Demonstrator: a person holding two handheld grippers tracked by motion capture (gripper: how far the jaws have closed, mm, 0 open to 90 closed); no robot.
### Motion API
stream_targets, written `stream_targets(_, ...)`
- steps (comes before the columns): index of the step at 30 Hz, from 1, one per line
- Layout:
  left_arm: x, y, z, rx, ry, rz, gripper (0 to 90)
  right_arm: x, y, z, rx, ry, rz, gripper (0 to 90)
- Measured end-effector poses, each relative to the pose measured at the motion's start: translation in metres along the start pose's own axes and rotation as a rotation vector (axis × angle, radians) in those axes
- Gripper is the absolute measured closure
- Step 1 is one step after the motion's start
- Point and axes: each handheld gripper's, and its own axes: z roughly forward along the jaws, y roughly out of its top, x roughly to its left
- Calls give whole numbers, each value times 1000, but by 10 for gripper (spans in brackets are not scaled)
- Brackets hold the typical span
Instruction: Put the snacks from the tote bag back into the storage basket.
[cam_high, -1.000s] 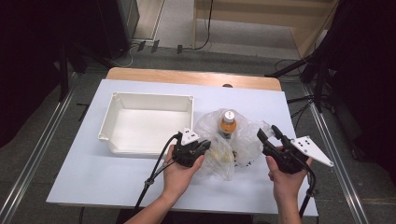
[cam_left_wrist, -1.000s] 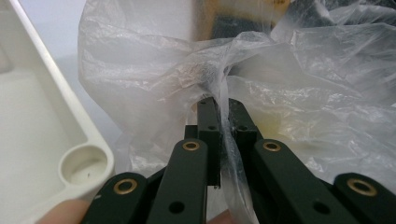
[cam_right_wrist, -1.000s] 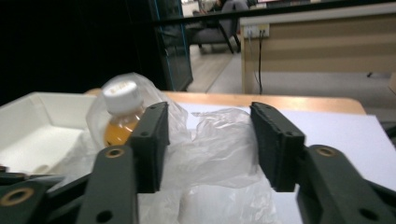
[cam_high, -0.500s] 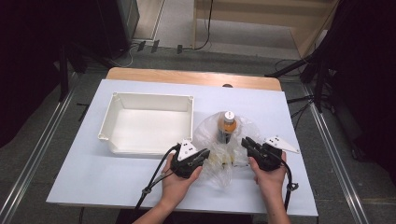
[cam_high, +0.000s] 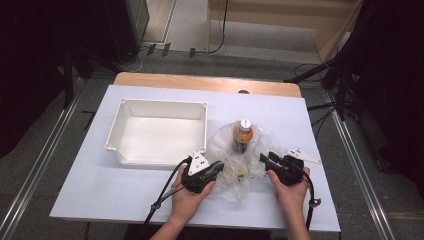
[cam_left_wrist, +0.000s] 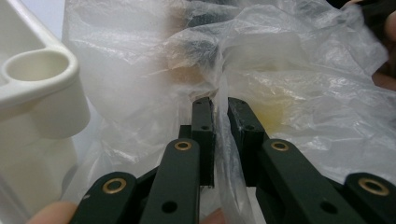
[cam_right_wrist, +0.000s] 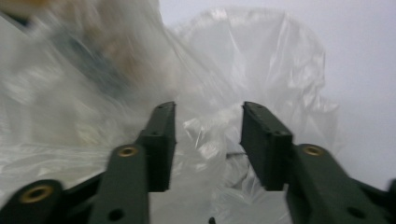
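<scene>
Left claw (cam_left_wrist: 219, 109) on plastic bag (cam_left_wrist: 289, 70)

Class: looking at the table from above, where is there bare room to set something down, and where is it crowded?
Free: the table left of and in front of the tray, and the strip behind the bottle. The tray is empty too. Crowded: front right, around the bag and both grippers.

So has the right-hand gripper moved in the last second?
Yes. The right gripper has come in leftward, toward the bottle and the plastic bag.
</scene>
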Motion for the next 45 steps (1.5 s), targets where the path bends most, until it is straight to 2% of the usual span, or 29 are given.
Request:
stream_targets(2, 1, -1, -2, -10, -6, -6, 826, 2, 5, -11, -61, 6, 4, 435)
stream_targets(5, 2, -1, -3, -23, -16, -16, 818, 7, 13, -24, -115, -13, -5, 356)
stream_targets(11, 2, -1, -3, -29, -18, -10, 825, 17, 24, -42, -160, -41, -52, 294)
stream_targets(18, 0, -1, -2, -24, -10, 9, 828, 34, 41, -48, -174, -18, -91, 251)
stream_targets(24, 0, -1, -2, -35, -14, 2, 826, 43, 60, -43, -203, 21, -123, 375)
stream_targets(29, 1, -1, -3, -40, -11, -4, 826, 42, 70, -25, -183, 22, -102, 403)
stream_targets(33, 1, -1, -3, -43, -9, -5, 824, 39, 72, -8, -136, 66, -61, 517)
stream_targets(37, 1, -1, -3, -40, -10, -1, 823, 33, 71, 4, -95, 39, -28, 631)
stream_targets(40, 1, -1, -3, -39, -8, -2, 823, 30, 69, 10, -71, 48, -27, 706)
stream_targets(43, 1, -1, -2, -36, -8, -5, 824, 27, 67, 17, -48, 20, -28, 790)
stream_targets(45, 1, -1, -2, -34, -6, -4, 827, 25, 67, 20, -38, 20, -20, 843)
